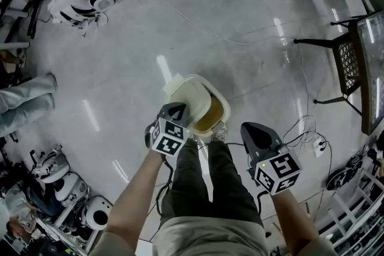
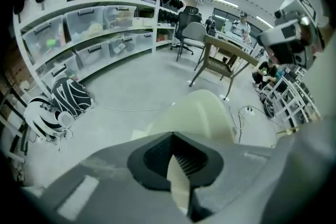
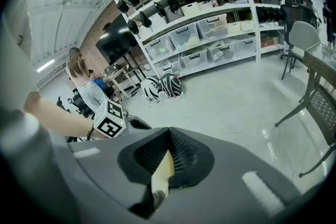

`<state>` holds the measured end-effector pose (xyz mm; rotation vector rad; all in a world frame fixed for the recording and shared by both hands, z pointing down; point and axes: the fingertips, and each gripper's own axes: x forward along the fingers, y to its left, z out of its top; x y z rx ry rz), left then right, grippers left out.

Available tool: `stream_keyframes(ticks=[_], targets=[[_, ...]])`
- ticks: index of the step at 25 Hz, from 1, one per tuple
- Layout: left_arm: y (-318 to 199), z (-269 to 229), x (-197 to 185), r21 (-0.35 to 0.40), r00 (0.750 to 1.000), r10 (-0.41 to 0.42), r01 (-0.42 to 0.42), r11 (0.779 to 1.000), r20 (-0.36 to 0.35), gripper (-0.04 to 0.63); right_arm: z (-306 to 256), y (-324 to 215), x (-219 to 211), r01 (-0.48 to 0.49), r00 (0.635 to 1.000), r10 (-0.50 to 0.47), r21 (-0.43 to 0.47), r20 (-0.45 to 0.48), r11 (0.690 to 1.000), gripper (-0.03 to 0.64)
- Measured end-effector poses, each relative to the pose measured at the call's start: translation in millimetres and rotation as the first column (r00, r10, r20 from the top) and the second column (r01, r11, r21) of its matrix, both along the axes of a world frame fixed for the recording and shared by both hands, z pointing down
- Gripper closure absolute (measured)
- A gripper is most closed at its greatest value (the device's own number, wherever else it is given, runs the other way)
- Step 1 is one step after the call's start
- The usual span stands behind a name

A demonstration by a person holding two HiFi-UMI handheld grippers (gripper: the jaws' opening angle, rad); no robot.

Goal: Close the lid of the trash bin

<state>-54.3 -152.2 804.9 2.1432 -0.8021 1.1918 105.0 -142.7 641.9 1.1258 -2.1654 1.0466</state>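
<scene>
- We see the left claw pressed together, its tips just beside the trash bin's open lid;
- the right claw is pressed together on nothing, apart to the bin's right

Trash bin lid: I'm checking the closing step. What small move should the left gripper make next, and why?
Probably nudge the left gripper against the raised cream plastic lid, tipping it over the mouth of the cream trash bin. The lid stands up, the bin's brownish inside shows, and the shut jaws sit right at the lid.
</scene>
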Motion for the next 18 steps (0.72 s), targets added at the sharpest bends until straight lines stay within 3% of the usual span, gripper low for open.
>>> stream_keyframes(ticks=[12,18], targets=[[64,114,42,-0.101,0.983,0.171,-0.164,0.981,0.068,0.593,94,35,16,-0.046,0.999,0.047,-0.1,0.004,0.994,0.614],[70,147,48,-0.166,0.985,0.147,-0.13,0.978,0.093,0.592,119,39,20,-0.083,0.996,0.084,-0.11,0.006,0.991,0.614]])
